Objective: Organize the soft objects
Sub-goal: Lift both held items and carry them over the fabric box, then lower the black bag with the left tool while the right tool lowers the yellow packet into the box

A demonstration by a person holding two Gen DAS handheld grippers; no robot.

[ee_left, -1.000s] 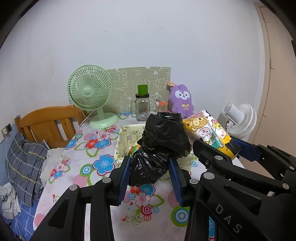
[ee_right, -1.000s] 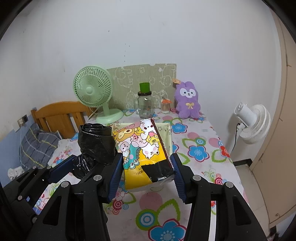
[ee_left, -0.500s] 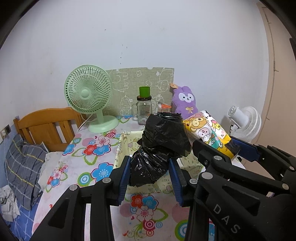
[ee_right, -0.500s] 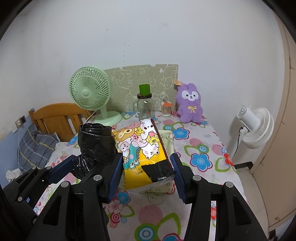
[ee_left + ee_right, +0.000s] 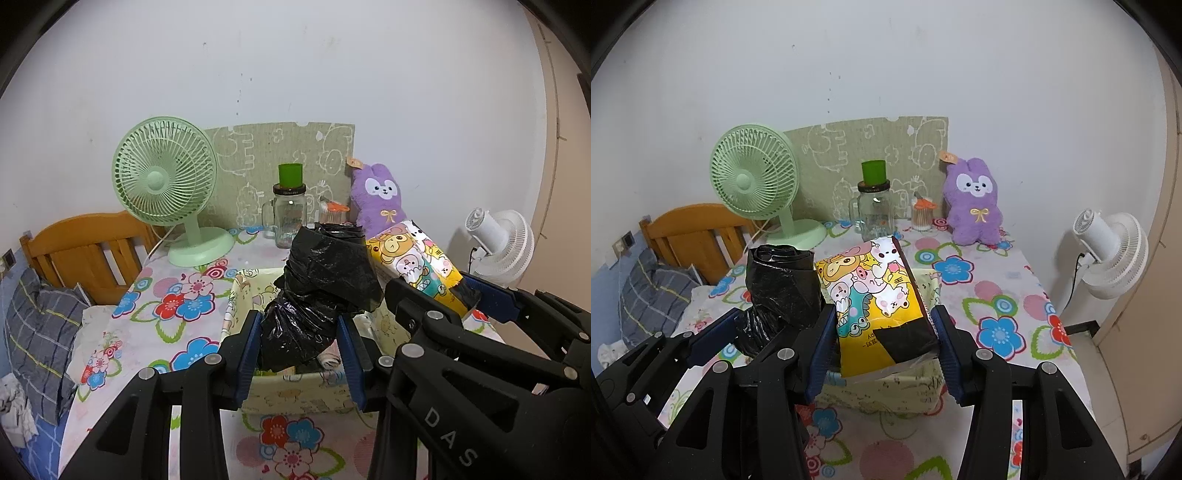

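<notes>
a: start wide. what's the room around you?

b: you've got a pale bare wall (image 5: 332, 74) behind everything, and a table (image 5: 997, 295) under a flowered cloth pushed up against it. off the table's left edge there's a wooden headboard (image 5: 85, 251) with a grey checked pillow (image 5: 40, 332) below it. on the right, off the table, a white fan (image 5: 1112, 251) stands by the wall.

a: and on the table itself?

b: along the back you see a green patterned board (image 5: 280, 162) leaning on the wall, a mint green desk fan (image 5: 166, 184) in front of its left end, a purple plush rabbit (image 5: 975, 206) at its right end, then a glass jar with a green cup on its lid (image 5: 875, 206), and a small tub of cotton buds (image 5: 921, 218) beside the rabbit. nearer to you sits a pale printed fabric box (image 5: 295, 395), open at the top.

a: where are the soft things relative to your tongs?

b: your left gripper (image 5: 301, 354) is pinching the lower end of a crumpled black plastic bag bundle (image 5: 321, 288); both blue pads press on it and the bulk stands up above them, over the box. your right gripper (image 5: 884, 343) is clamped on a yellow cartoon-printed packet (image 5: 875, 295), pads on its two sides, the packet tilting up and away over the same box.

a: how do the two loads sit together?

b: side by side, the black bundle left of the packet, just about touching
</notes>
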